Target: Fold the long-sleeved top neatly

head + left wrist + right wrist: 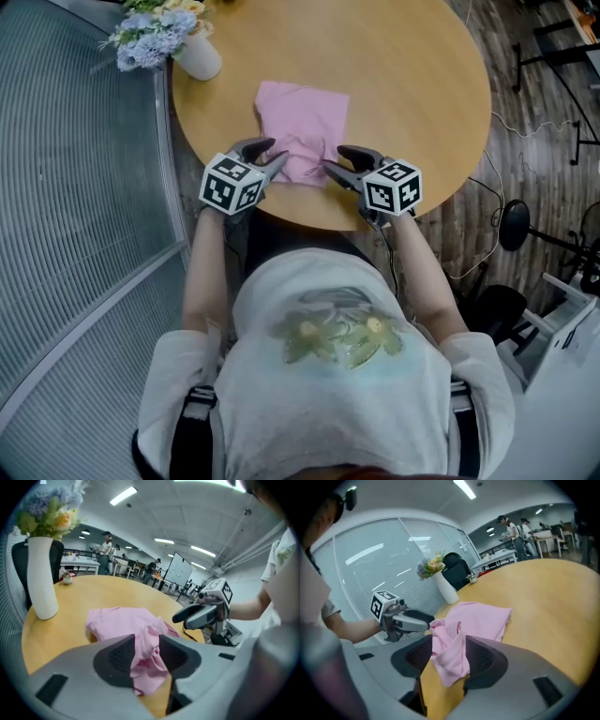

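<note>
Head view, looking steeply down: the top [302, 127], pink and already folded to a compact rectangle, lies on the round bench [422, 84] at centre frame, its near hem close to the bench's lower edge. The left hand-held gripper [270, 157] and right hand-held gripper [336, 159] meet that hem at its lower-left and lower-right corners. Each gripper view shows the jaws standing apart with a loose, rumpled lobe of cloth between the pads, so both read as released rather than pinching.

Step in hand, as judged: letting go of the near hem and leaving the fold flat. To do it well, the jaws should stay wide and draw straight back toward the lower frame, so that no pad snags the cloth and pulls the fold open. The bunched corners would then want smoothing.

Room: bare bench lies right of and above the top. The vase [199, 56] at upper left stands well apart. The near edge is just below the grippers, so any drag toward it risks cloth sliding off
</note>
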